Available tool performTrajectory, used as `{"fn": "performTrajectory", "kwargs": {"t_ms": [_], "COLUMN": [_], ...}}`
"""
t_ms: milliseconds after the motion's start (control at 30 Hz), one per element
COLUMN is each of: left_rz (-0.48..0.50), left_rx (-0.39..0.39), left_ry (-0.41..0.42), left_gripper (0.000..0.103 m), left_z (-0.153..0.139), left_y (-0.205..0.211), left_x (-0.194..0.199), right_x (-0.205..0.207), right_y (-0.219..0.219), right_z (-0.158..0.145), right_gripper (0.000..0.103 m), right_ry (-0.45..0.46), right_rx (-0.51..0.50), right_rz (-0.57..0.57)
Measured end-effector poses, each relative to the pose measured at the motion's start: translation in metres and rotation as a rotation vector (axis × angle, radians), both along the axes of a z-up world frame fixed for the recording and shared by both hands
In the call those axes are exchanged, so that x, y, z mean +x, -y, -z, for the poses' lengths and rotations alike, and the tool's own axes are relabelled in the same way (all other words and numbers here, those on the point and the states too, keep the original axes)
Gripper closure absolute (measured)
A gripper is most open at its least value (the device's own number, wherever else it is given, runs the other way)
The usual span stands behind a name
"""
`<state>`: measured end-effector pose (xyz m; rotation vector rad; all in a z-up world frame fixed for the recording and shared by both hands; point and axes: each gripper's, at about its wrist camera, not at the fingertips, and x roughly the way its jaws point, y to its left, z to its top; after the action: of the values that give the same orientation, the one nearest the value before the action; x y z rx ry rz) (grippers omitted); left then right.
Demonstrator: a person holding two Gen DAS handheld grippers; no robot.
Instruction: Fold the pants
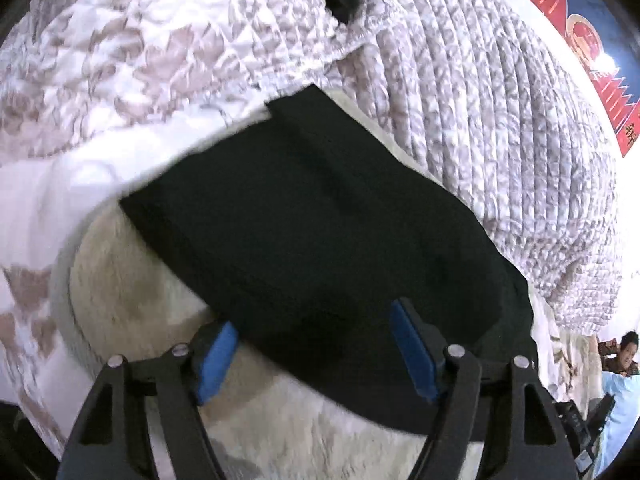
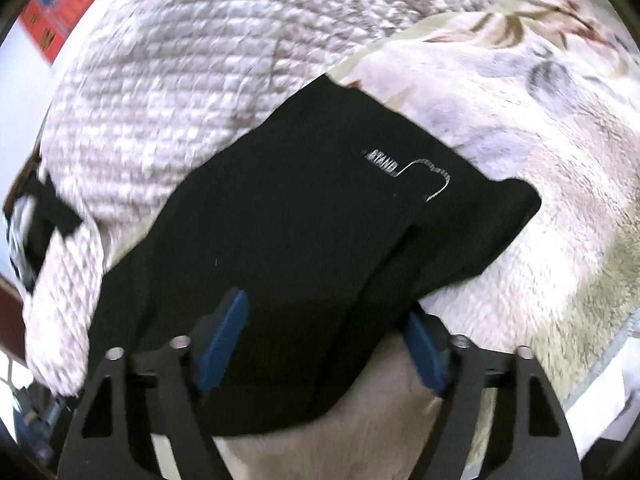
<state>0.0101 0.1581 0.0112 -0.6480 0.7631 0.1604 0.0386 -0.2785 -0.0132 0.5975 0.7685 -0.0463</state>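
left wrist view: the left hand-held gripper [image 1: 316, 350] is gaping wide over the black pants [image 1: 320, 216] lying folded on the bed's fuzzy blanket [image 1: 132, 304], gripping nothing; closing now risks catching one layer only.

right wrist view: the right hand-held gripper [image 2: 324, 344] is straddling the pants' near edge, pads not pressing; dragging could be undoing the fold.

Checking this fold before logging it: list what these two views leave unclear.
- Left wrist view: the black pants near edge is hidden behind the left hand-held gripper; grip unclear.
- Right wrist view: white lettering too blurred to read; ribbed blanket smeared.
- Both views: the pants' layer count is lost in black.
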Motion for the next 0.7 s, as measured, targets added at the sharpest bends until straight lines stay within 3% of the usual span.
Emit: {"fn": "performTrajectory", "kwargs": {"t_ms": [100, 133, 200, 300, 367, 467, 700], "left_rz": [-0.025, -0.031, -0.053, -0.091, -0.094, -0.085, -0.091], "left_rx": [0.021, 0.039, 0.070, 0.108, 0.118, 0.155, 0.186], "left_ry": [0.008, 0.006, -0.006, -0.027, -0.031, -0.049, -0.031], "left_gripper": [0.040, 0.044, 0.065, 0.086, 0.090, 0.098, 0.099], "left_z": [0.001, 0.000, 0.002, 0.003, 0.002, 0.000, -0.034], "left_y": [-0.006, -0.007, -0.010, -0.016, -0.018, -0.016, -0.019], "left_x": [0.004, 0.005, 0.007, 0.007, 0.009, 0.012, -0.008], "right_x": [0.002, 0.001, 0.000, 0.001, 0.004, 0.010, -0.007], "right_y": [0.020, 0.026, 0.040, 0.050, 0.052, 0.053, 0.053], "right_z": [0.002, 0.003, 0.007, 0.014, 0.015, 0.014, -0.023], "right_gripper": [0.056, 0.059, 0.073, 0.081, 0.082, 0.097, 0.099], "right_ry": [0.016, 0.020, 0.022, 0.014, 0.016, -0.005, 0.056], "right_rx": [0.056, 0.070, 0.111, 0.160, 0.178, 0.154, 0.138], "right_rz": [0.066, 0.084, 0.124, 0.144, 0.144, 0.151, 0.117]}}
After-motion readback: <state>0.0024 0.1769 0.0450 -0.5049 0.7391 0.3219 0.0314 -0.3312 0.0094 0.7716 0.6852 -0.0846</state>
